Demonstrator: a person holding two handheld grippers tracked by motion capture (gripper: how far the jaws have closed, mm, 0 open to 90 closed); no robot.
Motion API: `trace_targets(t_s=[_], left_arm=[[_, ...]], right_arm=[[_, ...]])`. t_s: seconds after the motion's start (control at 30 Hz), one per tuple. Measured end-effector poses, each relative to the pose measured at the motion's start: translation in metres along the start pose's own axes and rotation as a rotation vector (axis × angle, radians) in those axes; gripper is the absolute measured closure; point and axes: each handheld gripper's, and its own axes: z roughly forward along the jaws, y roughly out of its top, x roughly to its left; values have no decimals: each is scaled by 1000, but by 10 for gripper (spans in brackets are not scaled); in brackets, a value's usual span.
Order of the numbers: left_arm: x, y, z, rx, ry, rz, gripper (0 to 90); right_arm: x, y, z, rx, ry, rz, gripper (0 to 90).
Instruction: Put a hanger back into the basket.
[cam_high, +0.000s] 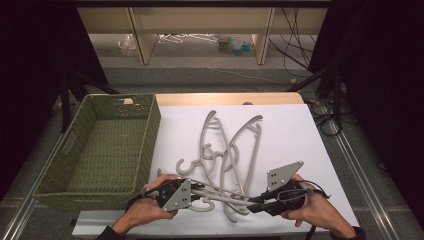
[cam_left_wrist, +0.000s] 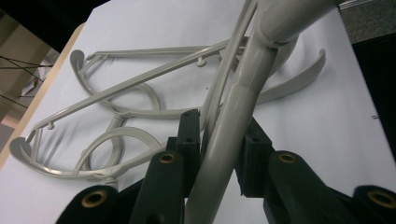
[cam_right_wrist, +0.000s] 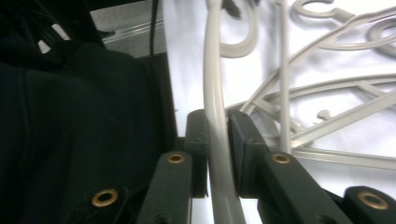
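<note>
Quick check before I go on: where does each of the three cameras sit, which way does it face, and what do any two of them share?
High view: above the person's side, looking forward and down on the table, green basket and hangers; both hands, left gripper and right gripper enter from the bottom.
Left gripper view: rides the left gripper, looks along its black jaws, which clamp the near hanger.
Right gripper view: rides the right gripper, jaws clamp a thin hanger bar; dark sleeve beside.
Shared: all show the hanger pile on white.

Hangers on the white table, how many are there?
3, though the tangle may hide more. One hanger is held at the near edge by both grippers; two more lie behind it, left and right, overlapping mid-table.
</note>
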Motion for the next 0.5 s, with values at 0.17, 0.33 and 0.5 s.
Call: trace_targets(t_s=[0.17, 0.33, 0.5], left_arm=[[1, 9, -7, -26, -22, -49, 760], [1, 19, -12, -27, -41, -104, 774], [0, 26, -20, -16, -54, -184, 778]], right_arm=[[-4, 0, -4, -11, -52, -1, 740], [-7, 0, -3, 2, -119, 16, 706], [-10, 1, -4, -13, -182, 60, 516]])
